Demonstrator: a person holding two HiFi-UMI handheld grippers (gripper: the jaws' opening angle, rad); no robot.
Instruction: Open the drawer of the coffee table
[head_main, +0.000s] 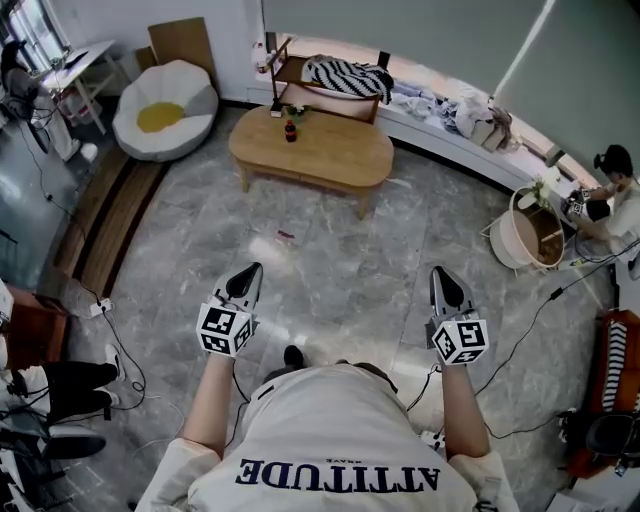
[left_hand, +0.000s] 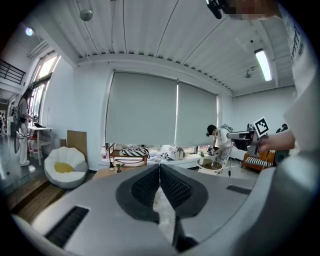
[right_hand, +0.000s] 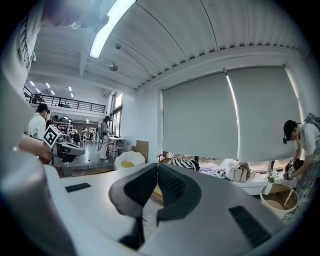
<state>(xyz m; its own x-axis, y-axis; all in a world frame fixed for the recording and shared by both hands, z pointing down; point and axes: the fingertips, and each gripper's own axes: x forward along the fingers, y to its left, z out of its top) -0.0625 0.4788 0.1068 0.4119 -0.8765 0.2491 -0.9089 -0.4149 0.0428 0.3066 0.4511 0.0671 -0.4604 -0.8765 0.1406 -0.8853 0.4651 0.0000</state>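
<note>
L gripper (head_main: 247, 274): jaws pressed tip to tip, nothing btwn them. R gripper (head_main: 441, 277): same, pads together, empty. Both are held out in front of the person, well apart from each other, pointing fwd and slightly down toward the coffee table (head_main: 330, 155).

The table is an oval wood top standing well ahead of both tips, its long near edge facing the person. A small dark bottle (head_main: 290, 130) stands near its far edge. The drawer front can't be made out from here.

Btwn grippers and table lies open grey marble floor (head_main: 340, 260), with one small red scrap (head_main: 286, 235) on it.

Left side: cables (head_main: 122, 345) run along the floor edge, and a white beanbag (head_main: 165, 110) sits beyond the table's left end. Right side: a round basket (head_main: 535, 235) and a crouched person (head_main: 615, 190), both apart from the table's right end. A bench w/ striped cushion (head_main: 345, 75) stands just behind the table.
</note>
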